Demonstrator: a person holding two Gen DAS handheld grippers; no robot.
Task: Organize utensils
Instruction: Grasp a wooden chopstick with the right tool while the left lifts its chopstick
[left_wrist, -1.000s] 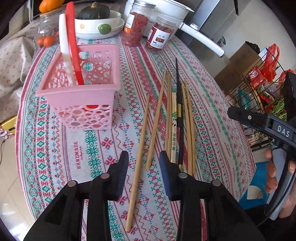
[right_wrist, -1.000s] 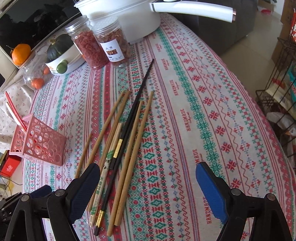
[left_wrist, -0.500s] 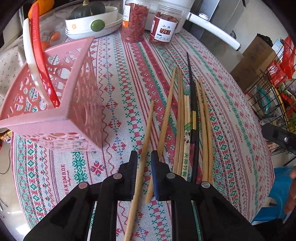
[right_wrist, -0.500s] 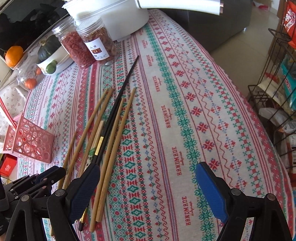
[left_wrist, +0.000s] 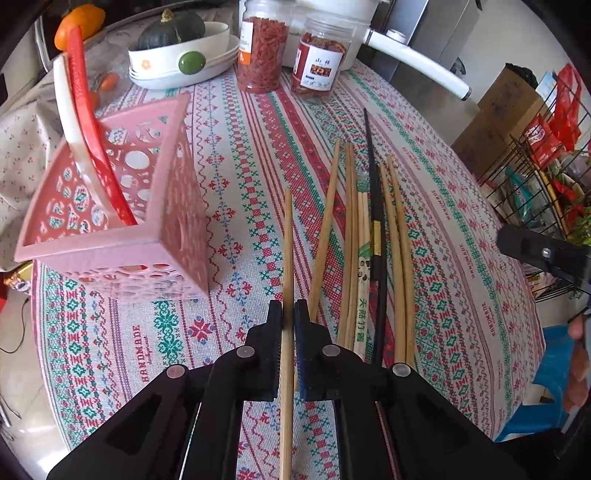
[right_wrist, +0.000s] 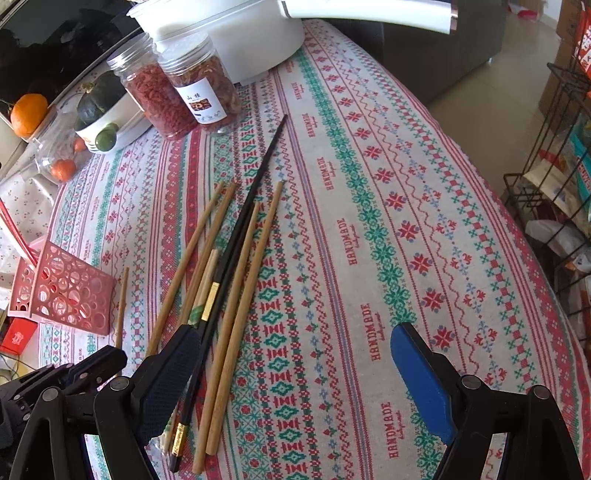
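Through my left wrist camera, my left gripper has its jaws pinched on a single light wooden chopstick, which runs forward from between the pads toward the pink perforated plastic basket; whether it has cleared the patterned red-and-green tablecloth I cannot tell. The basket stands just left of the chopstick's far half and already holds a red utensil handle beside a white one. To the right of my held stick lies the loose bundle of wooden chopsticks, with a black chopstick among them. From the right wrist camera, my right gripper hangs with jaws spread wide and nothing between them, its left finger over the near ends of that same bundle, well right of the basket. I judge this the pick-up of one chopstick, with most of the pile yet to go. Next I should raise it, tip it upright over the basket's open top, and let go only once its end is inside.
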